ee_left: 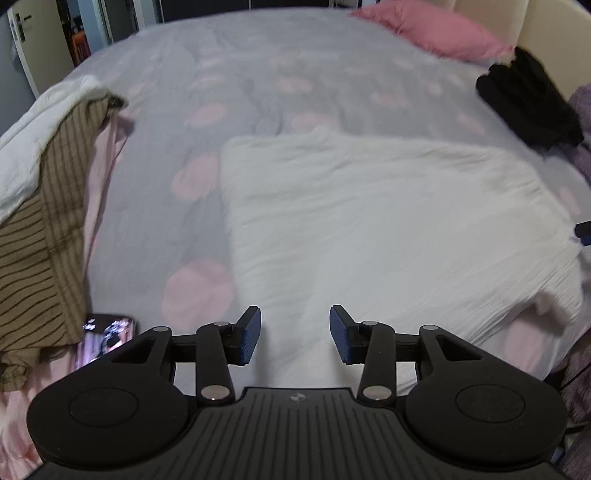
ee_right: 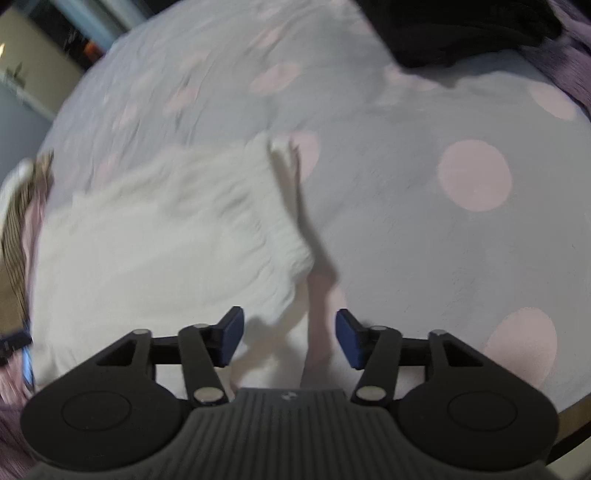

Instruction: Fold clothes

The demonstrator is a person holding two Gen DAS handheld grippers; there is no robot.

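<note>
From the left wrist camera, the left tongs (ee_left: 294, 334) are apart and hold nothing; they hover over the near edge of the white cloth (ee_left: 388, 229), which lies flat on the bed (ee_left: 229, 70), spread out so it can be folded. It looks like a neat square already, so I think one fold may be done. A pile of other clothes (ee_left: 44, 192), white on top and brown striped under it, waits at the left side of the bed, and a phone (ee_left: 107, 338) lies just beside that pile. A pink pillow (ee_left: 436, 29) and some black clothes (ee_left: 528, 103) sit far off at the back. From the right wrist camera, the right tongs (ee_right: 290, 339) are also apart and empty, hanging over the right corner of the white cloth (ee_right: 147, 236), probably to pinch that edge. This picture is blurry.
</note>
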